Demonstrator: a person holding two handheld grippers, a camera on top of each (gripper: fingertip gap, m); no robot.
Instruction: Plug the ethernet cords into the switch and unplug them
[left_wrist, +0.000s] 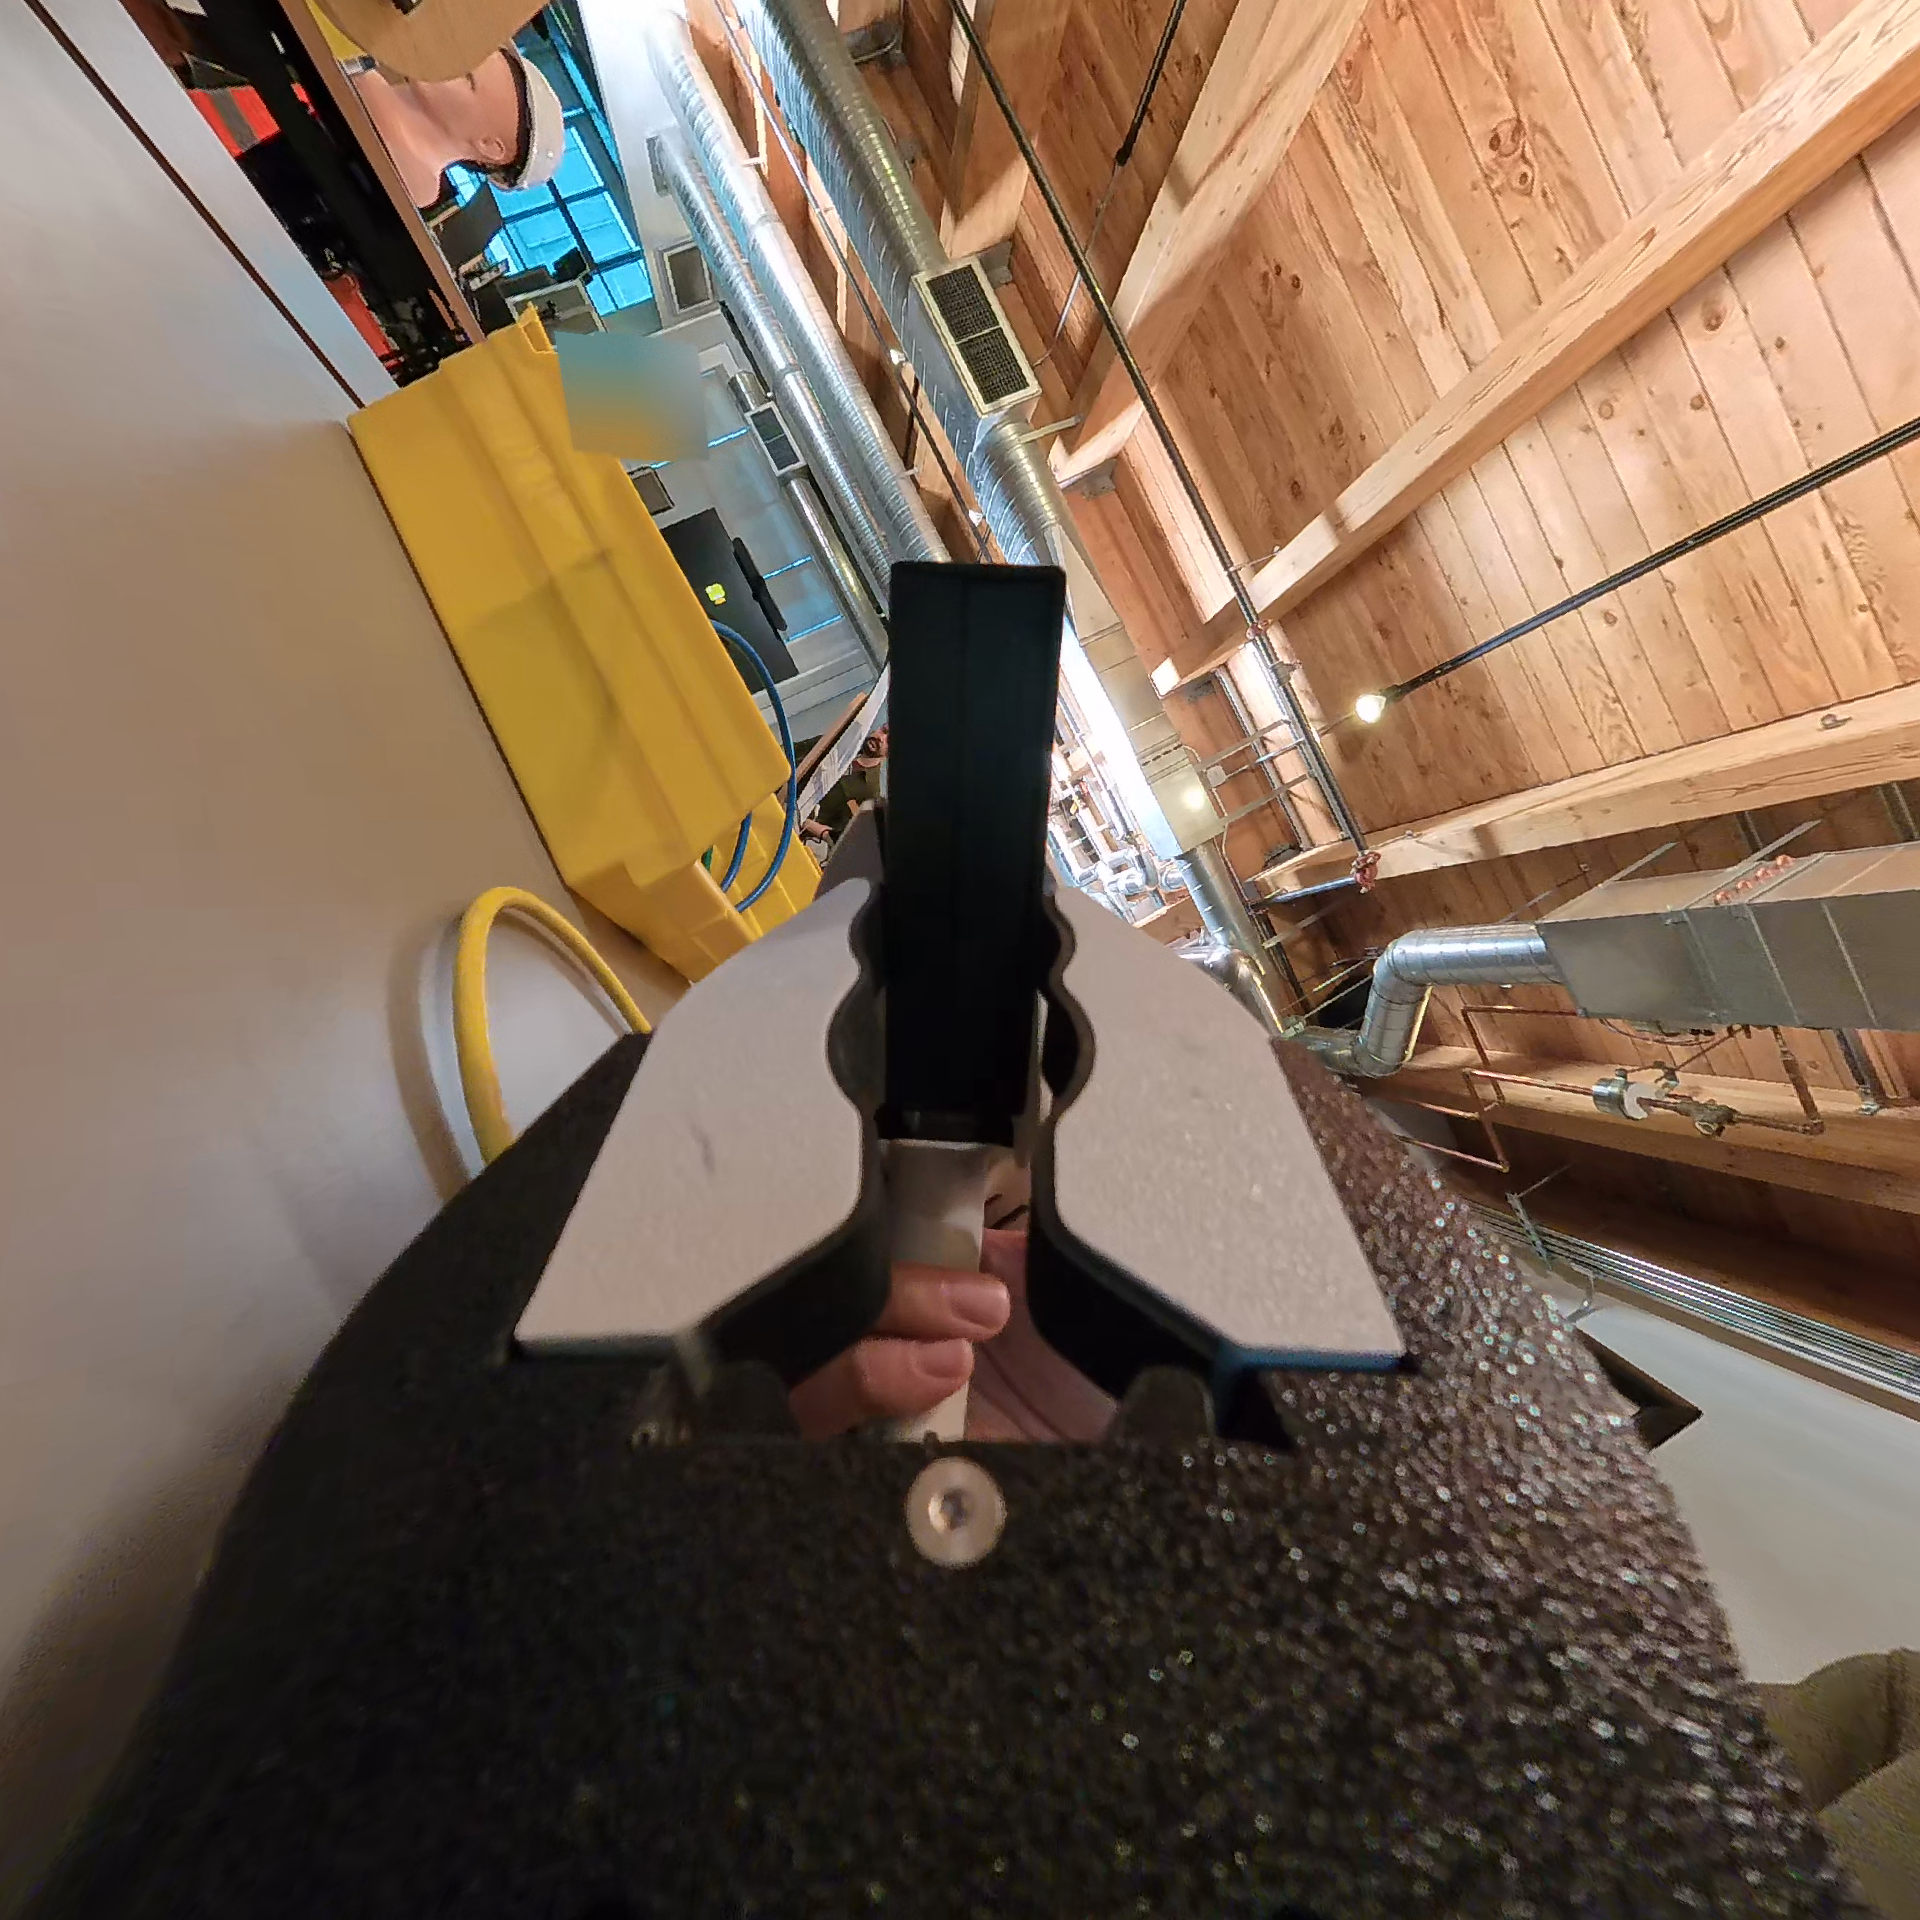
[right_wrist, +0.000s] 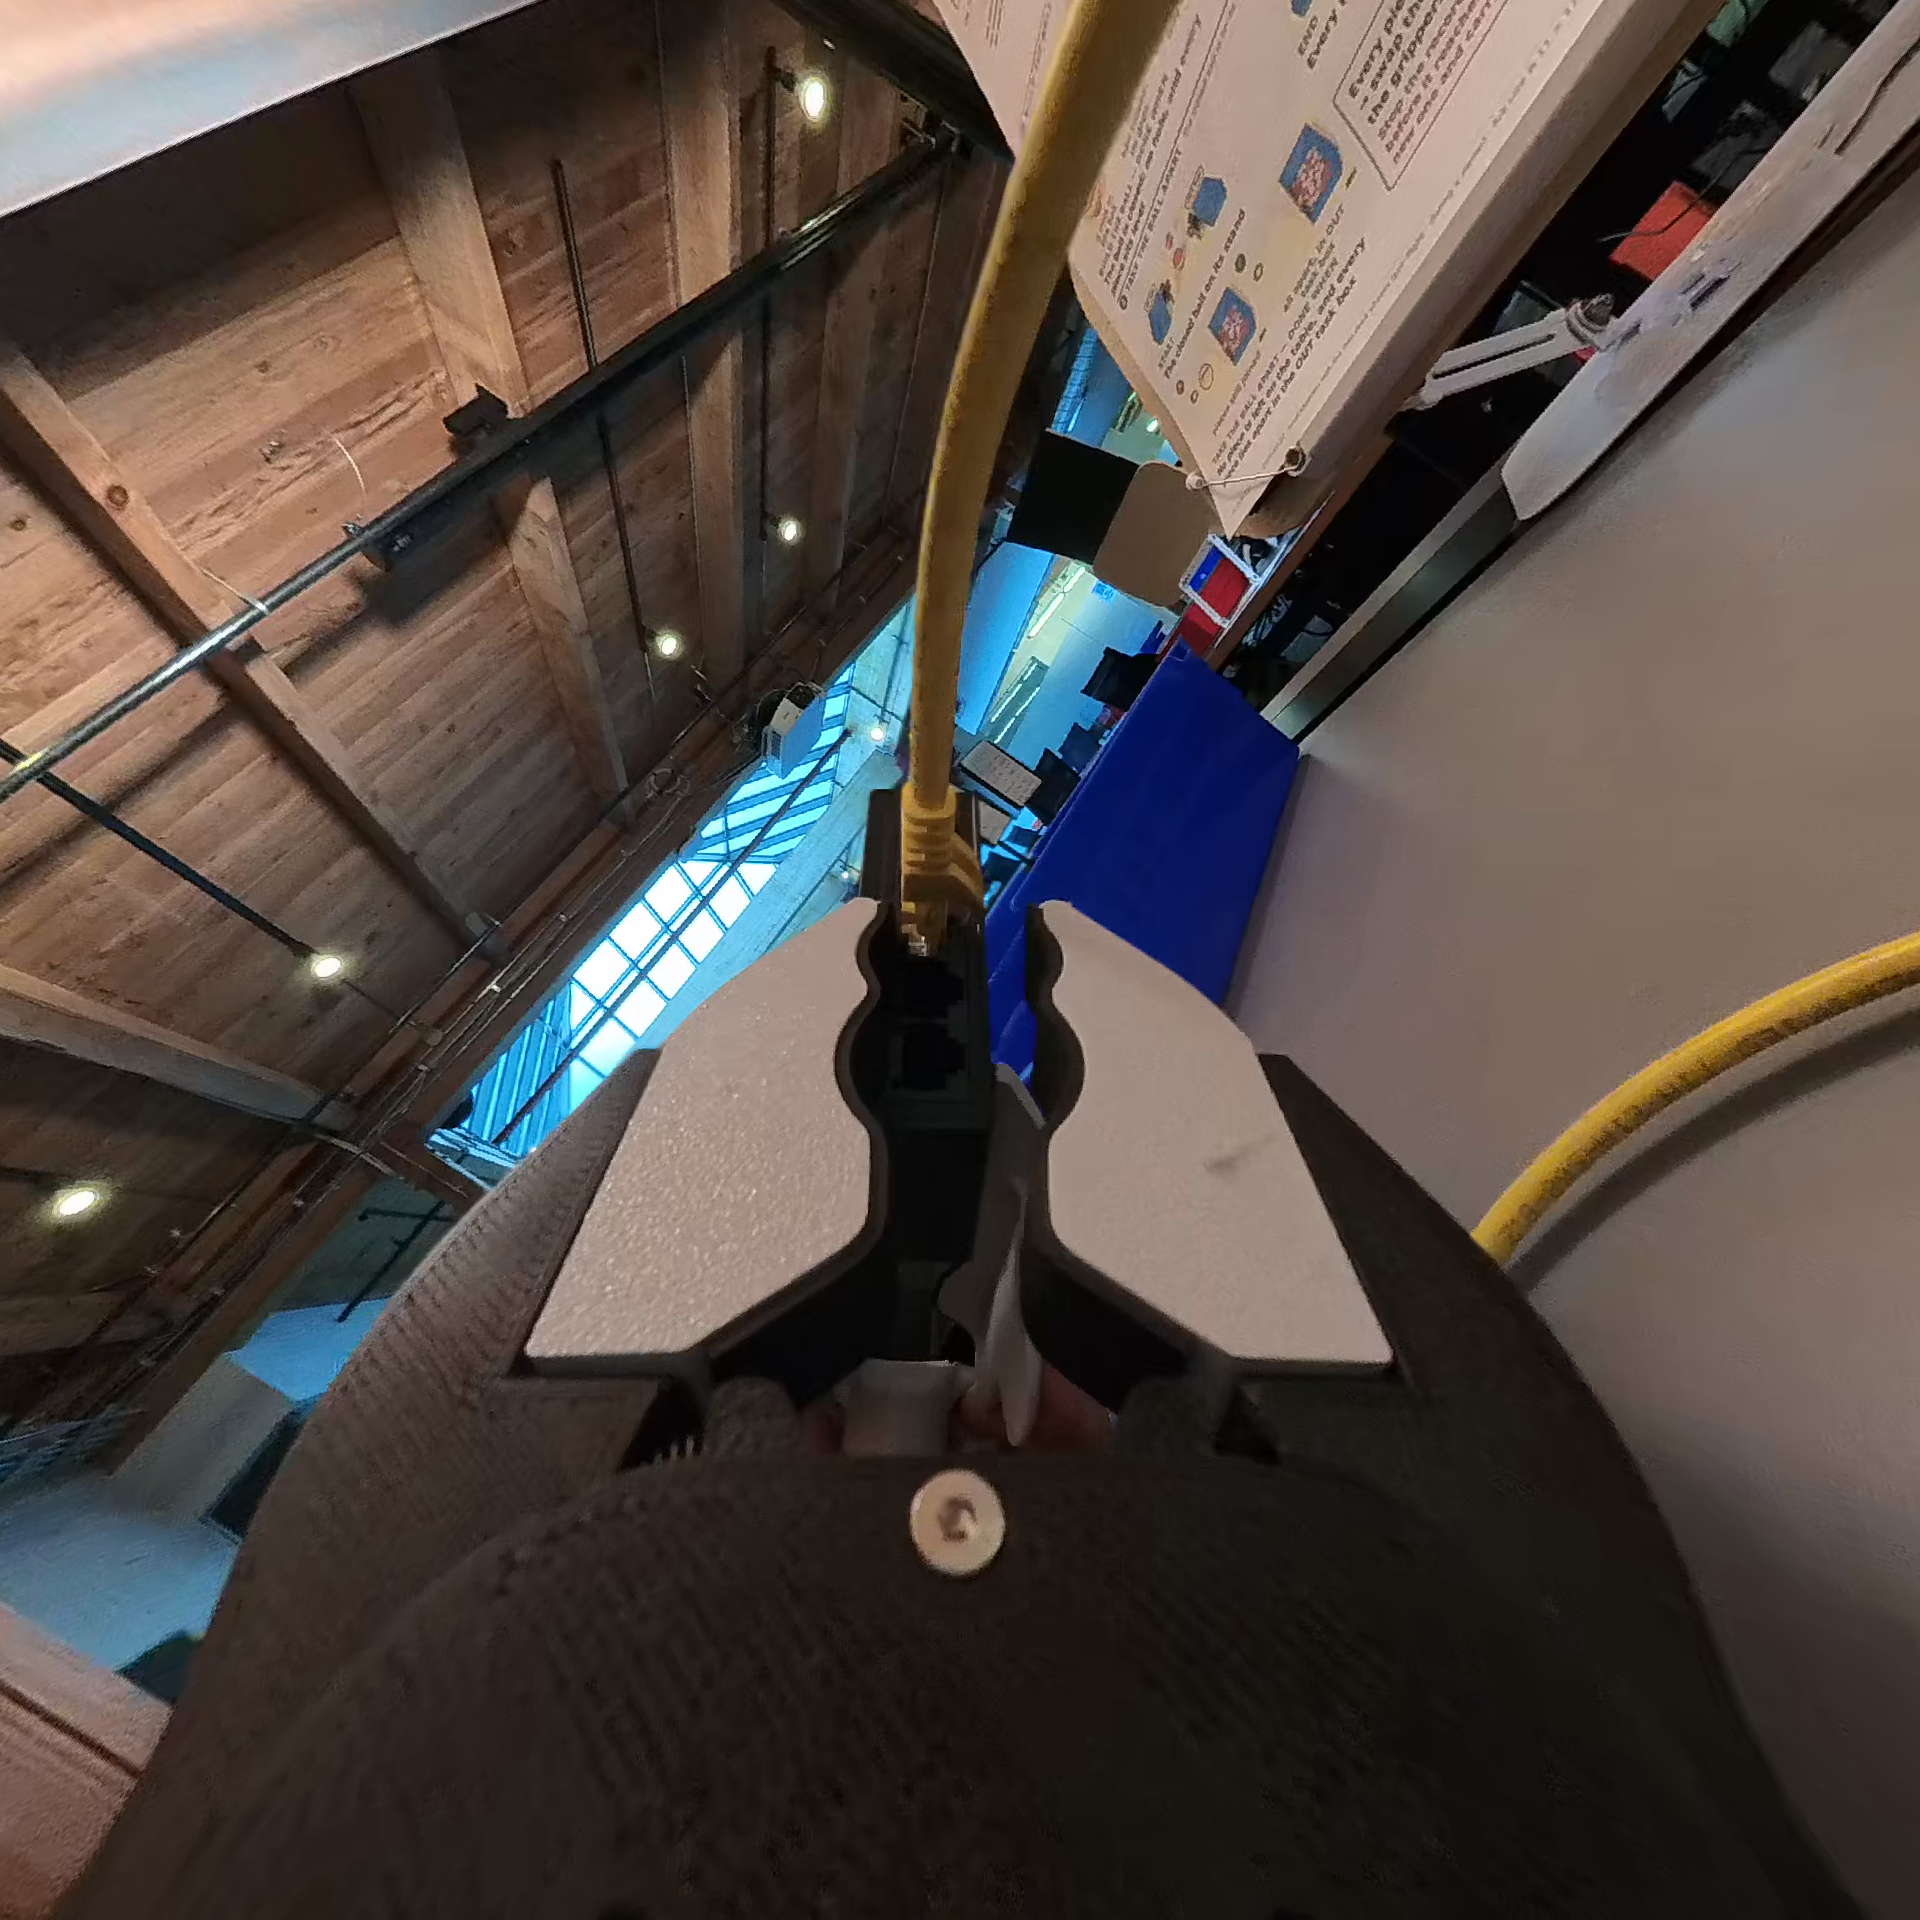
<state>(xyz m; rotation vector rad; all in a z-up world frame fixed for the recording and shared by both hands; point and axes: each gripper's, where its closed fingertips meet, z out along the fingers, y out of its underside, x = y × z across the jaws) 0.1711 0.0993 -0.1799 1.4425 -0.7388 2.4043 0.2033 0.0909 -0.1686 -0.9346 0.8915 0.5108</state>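
In the left wrist view my left gripper (left_wrist: 966, 894) is shut on a black slab, the switch (left_wrist: 971, 748), which sticks out forward past the fingertips. In the right wrist view my right gripper (right_wrist: 956, 909) is shut on the switch (right_wrist: 935, 1049), with its port side showing. A yellow ethernet cord (right_wrist: 956, 520) comes down from above, and its plug (right_wrist: 935, 873) sits in a port at the far end. Two nearer ports look empty. The same yellow cord loops over the white table (right_wrist: 1683, 1060) and also shows in the left wrist view (left_wrist: 478, 1018).
A yellow bin (left_wrist: 582, 665) holding a blue cable (left_wrist: 774, 727) stands on the white table (left_wrist: 156, 727). A blue bin (right_wrist: 1143, 831) stands ahead of the right gripper. A printed instruction sheet (right_wrist: 1299, 208) hangs above it. A hand (left_wrist: 935, 1330) shows behind the left fingers.
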